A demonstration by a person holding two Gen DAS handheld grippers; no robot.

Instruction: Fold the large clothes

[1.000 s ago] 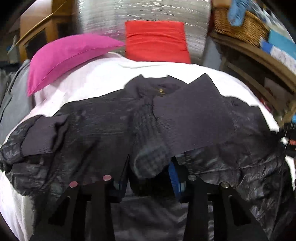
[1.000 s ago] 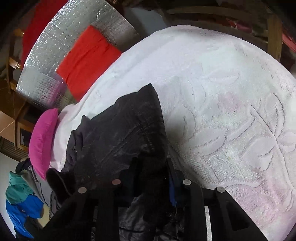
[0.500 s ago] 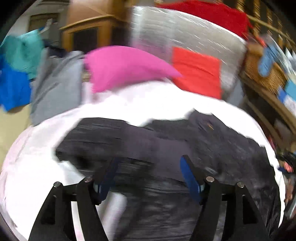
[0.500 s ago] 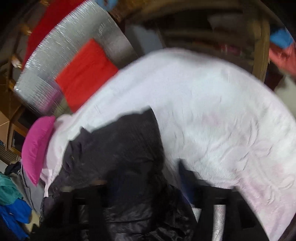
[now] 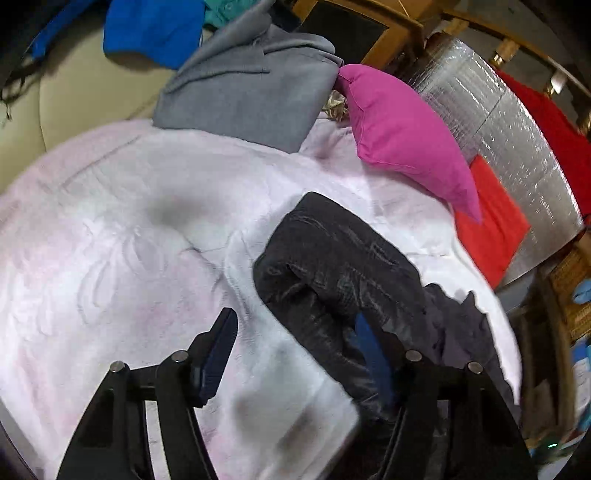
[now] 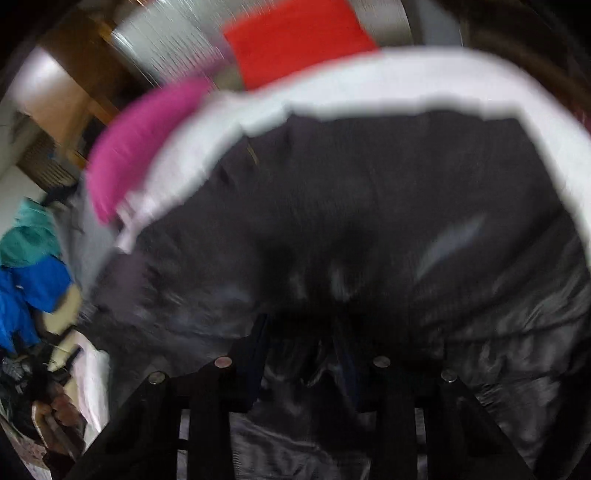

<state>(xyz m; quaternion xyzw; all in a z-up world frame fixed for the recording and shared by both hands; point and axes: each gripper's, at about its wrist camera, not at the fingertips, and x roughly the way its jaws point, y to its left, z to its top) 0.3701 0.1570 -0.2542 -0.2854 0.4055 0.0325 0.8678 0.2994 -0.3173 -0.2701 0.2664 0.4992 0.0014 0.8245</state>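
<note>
A black puffer jacket [image 5: 343, 273] lies on a pale pink bedspread [image 5: 122, 236]. In the left wrist view it runs from the middle toward the lower right. My left gripper [image 5: 295, 332] is open and empty, its right finger [image 5: 373, 354] over the jacket's edge, its left finger [image 5: 218, 347] over bare bedspread. In the blurred right wrist view the jacket [image 6: 369, 206] fills most of the frame. My right gripper [image 6: 303, 343] hangs over dark jacket folds; its fingertips are lost in blur and dark cloth.
A magenta pillow [image 5: 402, 136], a red cushion [image 5: 491, 225] and a silver foil panel [image 5: 517, 122] stand at the bed's head. Grey [image 5: 243, 85] and blue [image 5: 155, 29] clothes lie at the far side. A wooden shelf with a wicker basket [image 5: 572, 288] stands to the right.
My left gripper let go of the jacket sleeve, opened wide and swung left over the bedspread. My right gripper swung over the jacket body, its view now blurred.
</note>
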